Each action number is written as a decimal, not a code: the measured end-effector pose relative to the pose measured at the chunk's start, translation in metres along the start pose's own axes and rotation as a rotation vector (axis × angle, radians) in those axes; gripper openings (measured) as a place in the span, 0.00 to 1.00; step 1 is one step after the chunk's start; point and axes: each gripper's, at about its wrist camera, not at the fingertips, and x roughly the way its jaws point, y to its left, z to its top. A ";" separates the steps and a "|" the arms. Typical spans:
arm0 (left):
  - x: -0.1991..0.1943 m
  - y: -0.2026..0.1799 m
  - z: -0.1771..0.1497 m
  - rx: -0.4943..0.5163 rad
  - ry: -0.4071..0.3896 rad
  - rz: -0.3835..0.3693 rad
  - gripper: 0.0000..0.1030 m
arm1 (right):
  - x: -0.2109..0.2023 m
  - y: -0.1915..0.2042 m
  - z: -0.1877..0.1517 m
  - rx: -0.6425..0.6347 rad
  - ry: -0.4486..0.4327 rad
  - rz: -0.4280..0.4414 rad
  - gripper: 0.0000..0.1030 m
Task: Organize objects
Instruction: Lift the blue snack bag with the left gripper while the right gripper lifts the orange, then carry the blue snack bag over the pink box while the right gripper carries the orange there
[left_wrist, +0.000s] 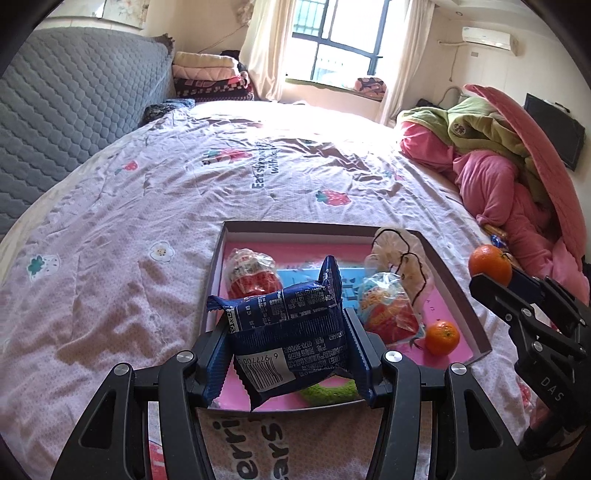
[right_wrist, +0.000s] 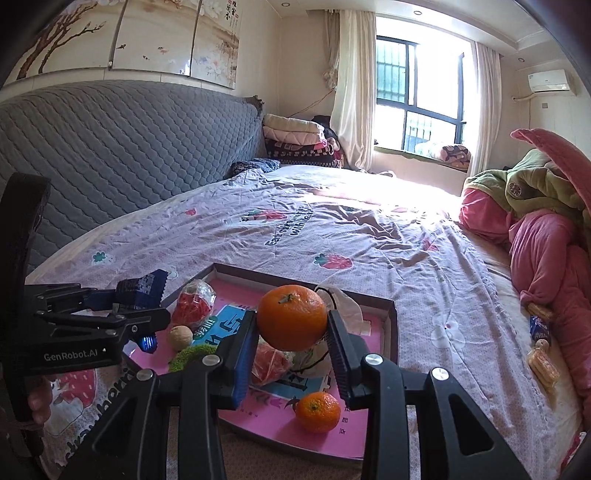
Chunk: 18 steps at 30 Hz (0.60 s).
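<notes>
The left gripper (left_wrist: 288, 343), marked "GenRobot.AI" on its side in the right wrist view, is closed partway on a blue packet (left_wrist: 291, 332) with a white barcode label reading "6 9770", held over the near left corner of the tray (left_wrist: 458, 291). The right gripper (right_wrist: 291, 332), its body marked "DAS", clamps an orange (right_wrist: 291, 317) above the tray's middle. A smaller orange (right_wrist: 317, 411) lies by the tray's near right edge, with red-printed bags (left_wrist: 253, 271) farther in. The bedsheet (left_wrist: 147, 206) reads "Eat stra…".
</notes>
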 end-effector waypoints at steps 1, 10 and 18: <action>0.004 0.003 0.000 -0.001 0.007 0.008 0.55 | 0.003 0.000 -0.002 0.001 0.008 0.003 0.36; 0.032 0.006 -0.018 0.023 0.068 0.049 0.55 | 0.026 0.000 -0.026 0.020 0.101 0.034 0.36; 0.038 -0.001 -0.027 0.047 0.086 0.050 0.55 | 0.036 0.007 -0.043 0.006 0.158 0.056 0.36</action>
